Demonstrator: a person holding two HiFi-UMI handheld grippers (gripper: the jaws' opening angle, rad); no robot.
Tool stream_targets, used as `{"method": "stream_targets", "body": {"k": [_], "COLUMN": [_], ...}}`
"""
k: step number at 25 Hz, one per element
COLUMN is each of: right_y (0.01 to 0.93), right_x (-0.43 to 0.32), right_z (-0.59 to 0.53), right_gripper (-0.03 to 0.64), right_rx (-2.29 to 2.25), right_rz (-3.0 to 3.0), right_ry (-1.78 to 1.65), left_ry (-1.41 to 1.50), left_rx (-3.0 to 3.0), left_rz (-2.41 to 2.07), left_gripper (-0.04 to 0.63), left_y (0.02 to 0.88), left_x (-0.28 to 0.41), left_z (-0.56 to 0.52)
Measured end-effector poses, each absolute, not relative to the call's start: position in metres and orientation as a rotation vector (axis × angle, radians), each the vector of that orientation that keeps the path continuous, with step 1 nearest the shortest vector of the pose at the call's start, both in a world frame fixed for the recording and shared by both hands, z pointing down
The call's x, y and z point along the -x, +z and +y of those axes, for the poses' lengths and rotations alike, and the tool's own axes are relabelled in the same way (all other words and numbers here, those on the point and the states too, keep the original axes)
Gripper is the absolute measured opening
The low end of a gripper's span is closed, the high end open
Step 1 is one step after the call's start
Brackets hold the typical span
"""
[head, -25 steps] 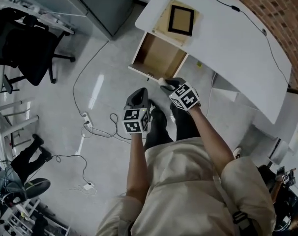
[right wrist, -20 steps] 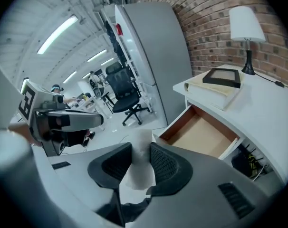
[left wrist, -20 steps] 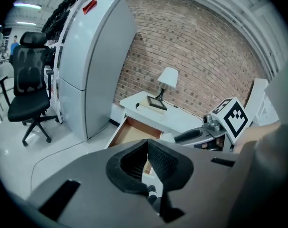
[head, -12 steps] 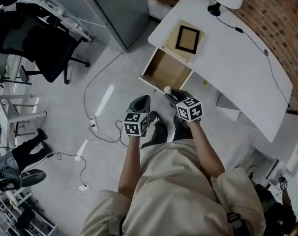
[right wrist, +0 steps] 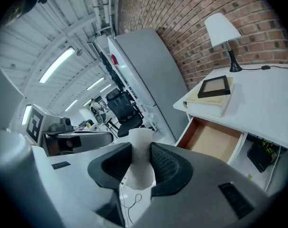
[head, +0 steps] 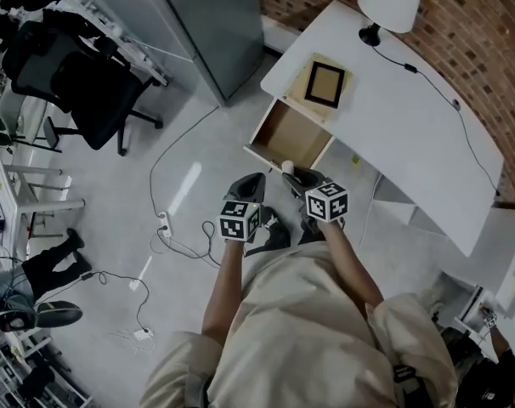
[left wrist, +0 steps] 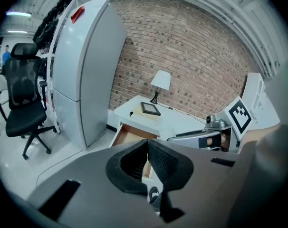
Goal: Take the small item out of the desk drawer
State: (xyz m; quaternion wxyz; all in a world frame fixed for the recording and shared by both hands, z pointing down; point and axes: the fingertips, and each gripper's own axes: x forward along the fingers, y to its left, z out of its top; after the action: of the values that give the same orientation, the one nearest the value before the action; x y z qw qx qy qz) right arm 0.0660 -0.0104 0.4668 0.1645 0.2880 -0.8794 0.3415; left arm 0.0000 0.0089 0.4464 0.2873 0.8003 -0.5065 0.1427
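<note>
The small item (right wrist: 141, 158) is a white waisted piece, and my right gripper (right wrist: 142, 164) is shut on it, both pads pressing its sides. In the head view the item (head: 287, 167) pokes out ahead of the right gripper (head: 296, 175), just in front of the open wooden drawer (head: 285, 134) of the white desk (head: 410, 117). The drawer (right wrist: 214, 139) shows a bare bottom. My left gripper (head: 249, 185) hangs beside the right one, over the floor. Its jaws (left wrist: 147, 161) are shut with nothing between them.
A black picture frame (head: 325, 84) lies on a tan book on the desk, with a white lamp (head: 392, 0) and its cord behind. A grey cabinet (head: 215, 24) stands left of the desk. A black office chair (head: 87, 92) and floor cables (head: 168, 228) lie to the left.
Both grippers have risen and drawn slightly back from the drawer front. The right one has rolled with the white item still in it. The head view now shows more of the desk and lamp.
</note>
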Motion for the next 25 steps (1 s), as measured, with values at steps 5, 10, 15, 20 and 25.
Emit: {"method": "stream_targets", "body": {"k": [5, 10, 15, 20, 25], "right_y": [0.46, 0.452, 0.451, 0.448, 0.448], "right_x": [-0.069, -0.067, -0.064, -0.061, -0.061], "right_z": [-0.014, -0.015, -0.013, -0.017, -0.02], "right_gripper": [0.146, 0.146, 0.146, 0.146, 0.146], "right_rx": [-0.873, -0.903, -0.89, -0.9, -0.906], "right_rz": [-2.526, -2.554, -2.567, -2.572, -2.566], "right_ry": [0.916, 0.903, 0.898, 0.89, 0.882], "left_ry": [0.388, 0.389, 0.393, 0.382, 0.378], "left_rx": [-2.167, -2.175, -2.186, -2.182, -2.184], "left_rz": [-1.358, -1.352, -1.341, -1.346, -1.341], "left_gripper": [0.017, 0.017, 0.017, 0.017, 0.017], "left_y": [0.439, 0.439, 0.438, 0.437, 0.436], "left_x": [0.001, 0.001, -0.004, 0.001, 0.001], "left_z": [0.007, 0.008, 0.012, 0.01, 0.005]}}
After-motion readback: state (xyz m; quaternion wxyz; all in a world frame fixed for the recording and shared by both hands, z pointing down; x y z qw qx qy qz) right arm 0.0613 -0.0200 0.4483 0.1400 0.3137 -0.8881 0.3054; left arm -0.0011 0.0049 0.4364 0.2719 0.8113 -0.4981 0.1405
